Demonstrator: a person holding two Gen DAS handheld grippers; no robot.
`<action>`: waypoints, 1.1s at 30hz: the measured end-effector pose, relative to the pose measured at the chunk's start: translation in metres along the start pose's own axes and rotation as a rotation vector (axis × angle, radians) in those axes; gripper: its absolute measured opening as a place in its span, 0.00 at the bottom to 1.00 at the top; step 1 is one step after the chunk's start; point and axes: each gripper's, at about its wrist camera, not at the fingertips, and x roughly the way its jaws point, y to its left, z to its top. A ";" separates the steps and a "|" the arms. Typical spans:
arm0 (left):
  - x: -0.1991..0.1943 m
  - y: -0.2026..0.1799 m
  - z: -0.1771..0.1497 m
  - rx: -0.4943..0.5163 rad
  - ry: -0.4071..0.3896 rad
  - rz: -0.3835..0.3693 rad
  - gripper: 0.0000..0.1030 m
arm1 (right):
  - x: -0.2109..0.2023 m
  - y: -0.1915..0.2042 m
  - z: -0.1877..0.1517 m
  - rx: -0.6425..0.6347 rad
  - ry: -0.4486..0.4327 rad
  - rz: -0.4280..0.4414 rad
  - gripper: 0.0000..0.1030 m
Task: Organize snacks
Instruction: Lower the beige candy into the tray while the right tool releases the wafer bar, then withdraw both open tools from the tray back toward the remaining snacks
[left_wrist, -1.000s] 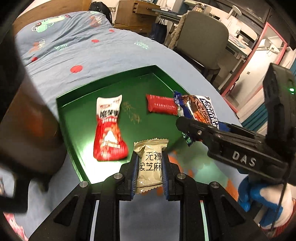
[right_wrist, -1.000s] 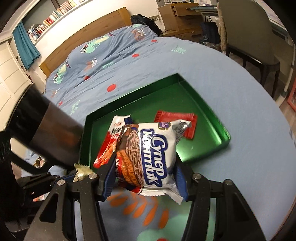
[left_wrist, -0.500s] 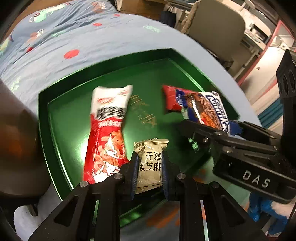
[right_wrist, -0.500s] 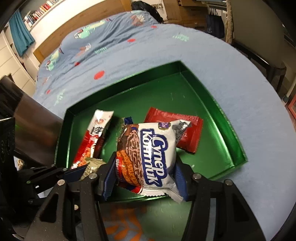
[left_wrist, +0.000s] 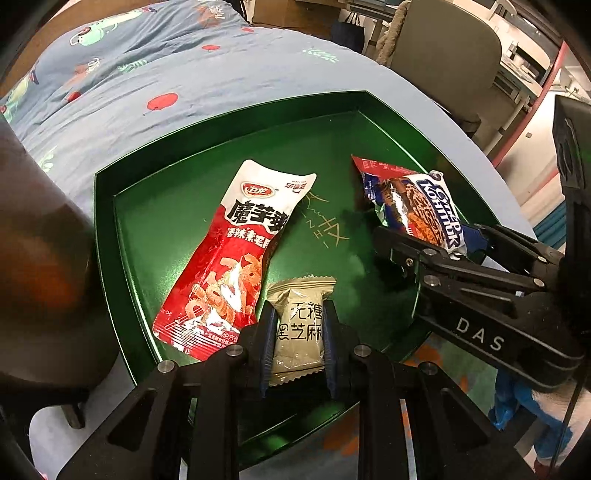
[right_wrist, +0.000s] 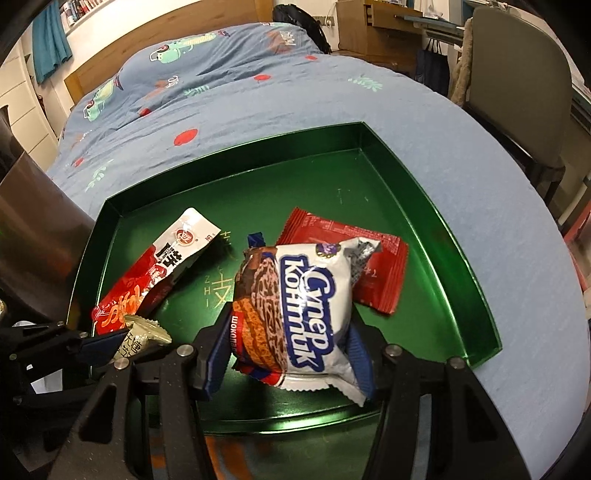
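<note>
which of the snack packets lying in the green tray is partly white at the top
The long red packet at the tray's left; the small red wrapper is plain red.

Left gripper (left_wrist: 298, 334) angled steeply down, jaws pinched close on a small beige snack packet (left_wrist: 299, 332), blue pads flat against both its sides. Right gripper (right_wrist: 291, 343) likewise tilted down, jaws spread wide around a puffy white-and-blue biscuit pack (right_wrist: 310, 310), pads pressing its left and right edges. Seen from the left camera, reaching in from the right side, close beside the left one, possibly not touching.
</note>
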 end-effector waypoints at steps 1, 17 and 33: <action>0.002 -0.002 0.002 -0.002 0.001 0.004 0.21 | 0.000 0.000 0.000 -0.002 -0.002 -0.001 0.79; -0.011 -0.020 -0.002 0.030 -0.026 0.091 0.48 | -0.012 0.000 -0.005 -0.050 0.004 -0.047 0.97; -0.070 -0.039 -0.034 0.090 -0.126 0.110 0.52 | -0.062 0.000 -0.020 -0.038 -0.042 -0.014 1.00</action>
